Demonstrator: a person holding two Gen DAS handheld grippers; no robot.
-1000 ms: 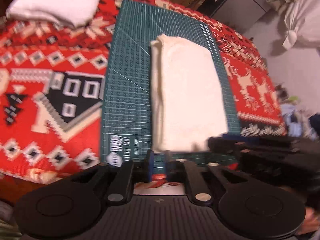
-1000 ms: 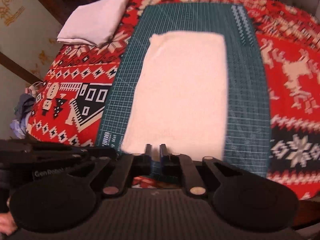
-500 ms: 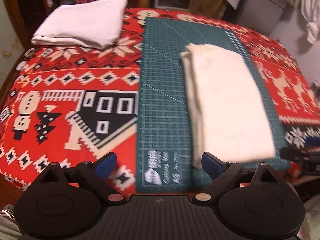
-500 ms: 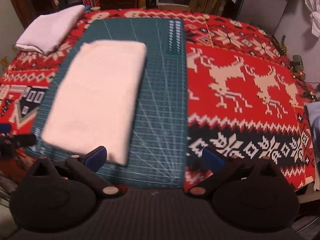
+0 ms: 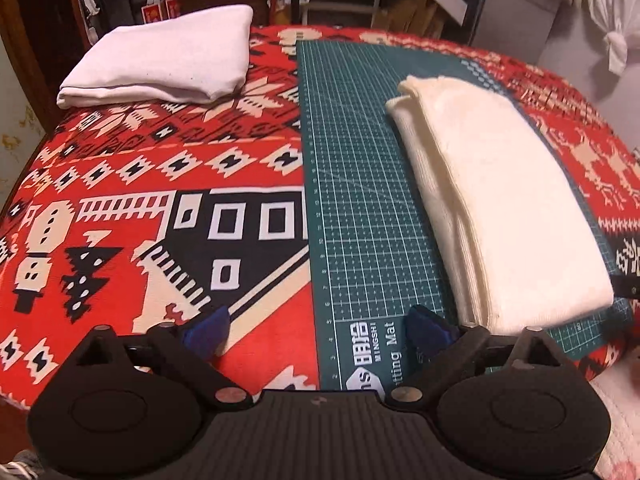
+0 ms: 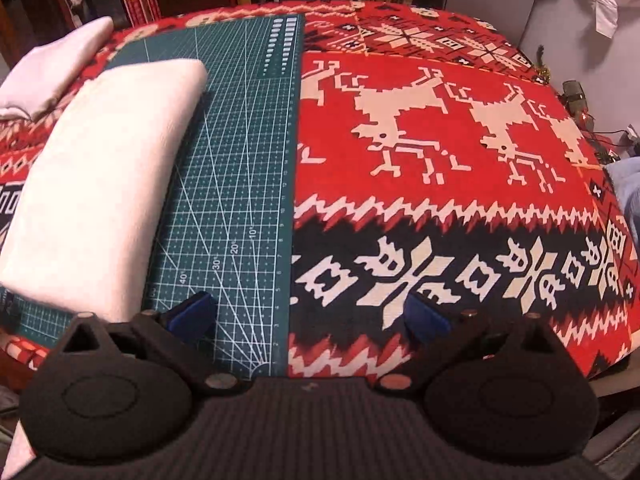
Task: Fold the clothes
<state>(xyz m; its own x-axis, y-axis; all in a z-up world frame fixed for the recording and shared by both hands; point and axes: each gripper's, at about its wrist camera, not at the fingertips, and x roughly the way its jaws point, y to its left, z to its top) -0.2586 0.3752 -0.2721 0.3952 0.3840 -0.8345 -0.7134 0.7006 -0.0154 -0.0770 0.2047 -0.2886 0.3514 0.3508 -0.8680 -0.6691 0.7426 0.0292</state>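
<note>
The cream cloth (image 5: 504,208) lies folded into a long, neat strip on the green cutting mat (image 5: 360,208). The mat sits on a tabletop covered with a red patterned blanket (image 5: 160,184). I think the mat is there to give a flat, smooth place for folding, since its lines help keep the edges straight.

The left hand-held gripper (image 5: 318,332) has its blue fingers spread wide apart, and they have just been opening. Nothing is between them. It hangs over the near edge of the mat, just beside the near left corner of the cloth.

The right hand-held gripper (image 6: 308,314) is wide open too, with nothing in it. It hangs above the right edge of the mat, beside the cloth (image 6: 96,184) but not touching it.

So both have let go (the cloth lies loose on its own). To me that fold looks done.

At the far left corner of the tabletop rests a white folded cloth (image 5: 168,64), well away from the mat. I guess that is where done pieces go. If so, the cream one may need one more fold, end to end, to match that size, or it may be ready to move there. It is soft and thick, so it could slump open if grabbed by only one layer.
</note>
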